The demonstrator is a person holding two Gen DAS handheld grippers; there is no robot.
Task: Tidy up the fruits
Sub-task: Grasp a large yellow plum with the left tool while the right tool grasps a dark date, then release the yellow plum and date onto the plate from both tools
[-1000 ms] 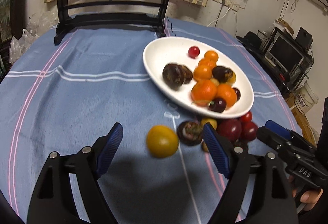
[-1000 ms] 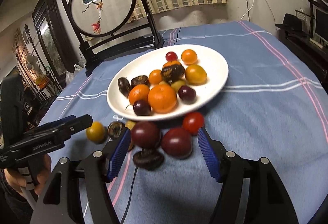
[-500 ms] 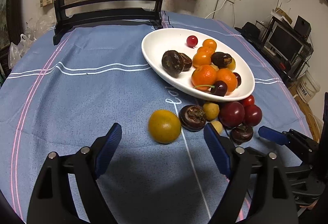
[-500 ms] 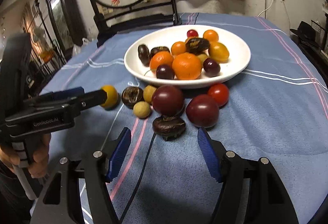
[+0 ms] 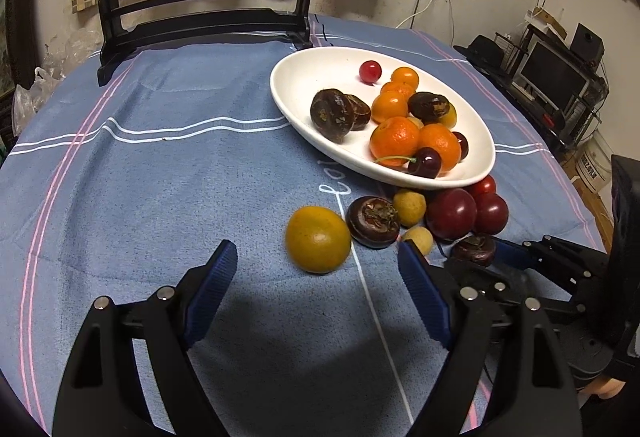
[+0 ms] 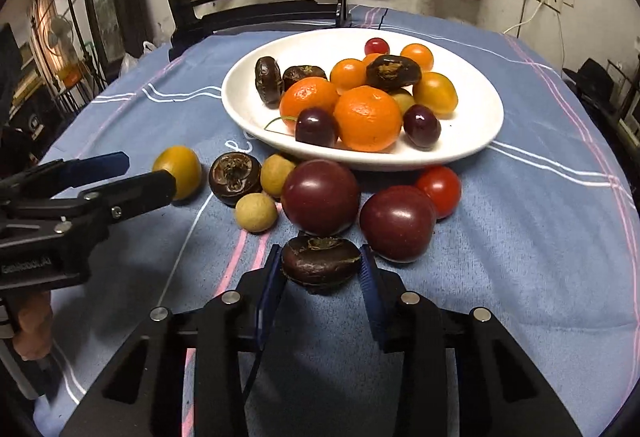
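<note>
Your right gripper (image 6: 320, 273) clamps the chestnut (image 6: 320, 264) across its flat sides: hard, light, slippery, so hold mid-body. Left gripper (image 5: 318, 267) jaws stand apart around the orange (image 5: 318, 239).

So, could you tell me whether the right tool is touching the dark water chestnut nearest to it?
Touching. The right wrist view shows the right tool with both blue pads pressed against the water chestnut.
</note>
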